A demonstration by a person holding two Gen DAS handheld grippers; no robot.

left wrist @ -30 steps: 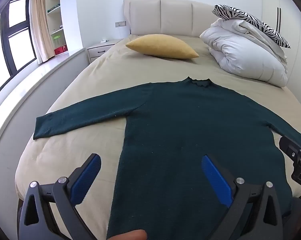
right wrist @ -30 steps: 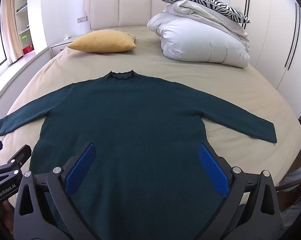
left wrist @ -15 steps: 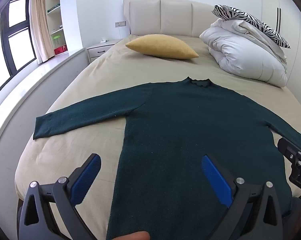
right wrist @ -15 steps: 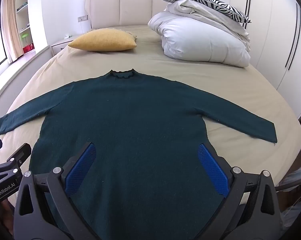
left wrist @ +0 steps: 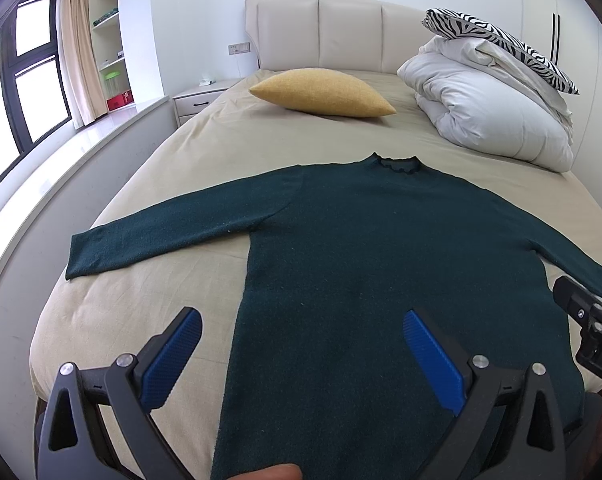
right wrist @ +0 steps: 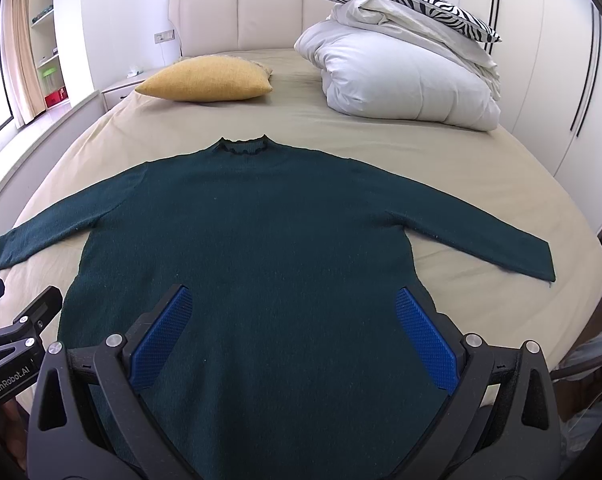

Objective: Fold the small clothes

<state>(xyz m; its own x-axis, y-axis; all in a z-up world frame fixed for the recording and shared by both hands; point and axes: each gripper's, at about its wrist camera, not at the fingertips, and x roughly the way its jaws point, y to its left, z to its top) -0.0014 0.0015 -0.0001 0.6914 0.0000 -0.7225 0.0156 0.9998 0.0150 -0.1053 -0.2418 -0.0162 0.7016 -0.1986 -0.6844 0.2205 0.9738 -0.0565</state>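
A dark green long-sleeved sweater (left wrist: 381,248) lies flat on the beige bed (left wrist: 205,148), collar toward the headboard, both sleeves spread out. It also shows in the right wrist view (right wrist: 261,240). My left gripper (left wrist: 301,320) is open and empty above the sweater's lower left edge near the hem. My right gripper (right wrist: 291,304) is open and empty above the sweater's lower body. The right gripper's body shows at the left view's right edge (left wrist: 593,332); the left gripper's body shows at the right view's left edge (right wrist: 17,344).
A yellow cushion (left wrist: 321,92) lies near the headboard. A folded white duvet (left wrist: 489,116) with a zebra-striped pillow (left wrist: 501,44) on top sits at the bed's far right. A nightstand (left wrist: 197,98) and window stand left; wardrobe doors (right wrist: 561,80) stand right.
Nothing has visibly changed apart from a slight drift of both views; both grippers stay open above the sweater's lower part.
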